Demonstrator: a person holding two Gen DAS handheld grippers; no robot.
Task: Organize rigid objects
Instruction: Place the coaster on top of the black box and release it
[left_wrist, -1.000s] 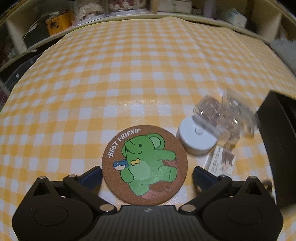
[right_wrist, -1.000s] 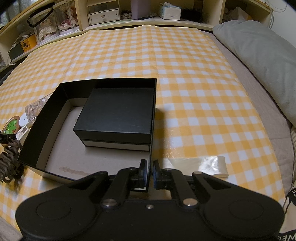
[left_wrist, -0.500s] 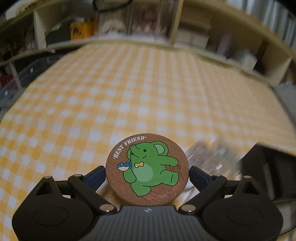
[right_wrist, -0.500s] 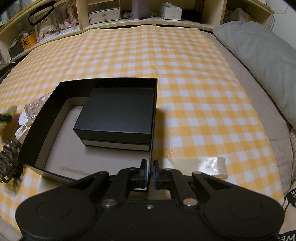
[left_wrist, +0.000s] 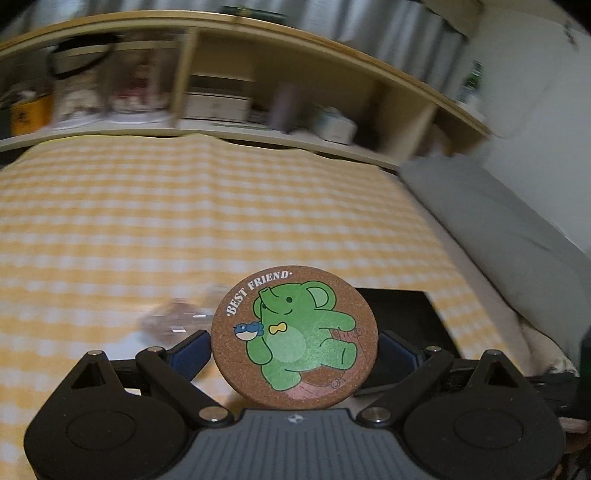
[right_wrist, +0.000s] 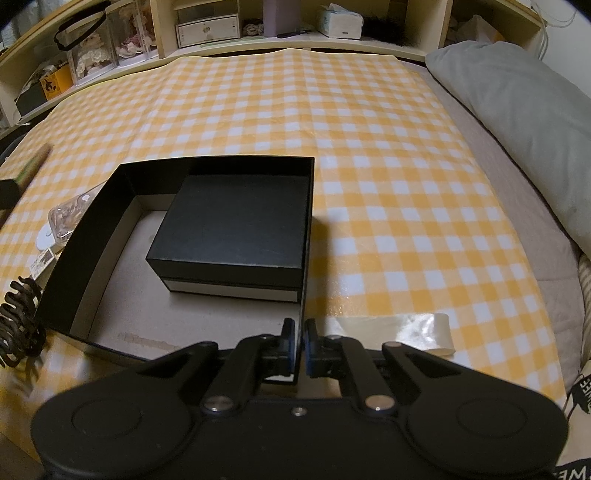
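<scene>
We are carrying the cork coaster (left_wrist: 294, 338) clamped in our left gripper (left_wrist: 294, 350). Our right gripper (right_wrist: 299, 345) is pinching the open black box (right_wrist: 92, 218) wall. Next, we judge, lowering it inside beside the smaller box (right_wrist: 236, 221).

A home bedroom. A bed fills the scene, spread with a yellow-and-white checked cloth (right_wrist: 295, 122), with a grey pillow (right_wrist: 517, 114) along its right side. At the far end runs a pale wooden shelf unit (right_wrist: 303, 35) packed with household things: a tissue box (right_wrist: 339, 22), a small white drawer box (right_wrist: 207, 30) and clear display cases of dolls (right_wrist: 110, 46).
</scene>
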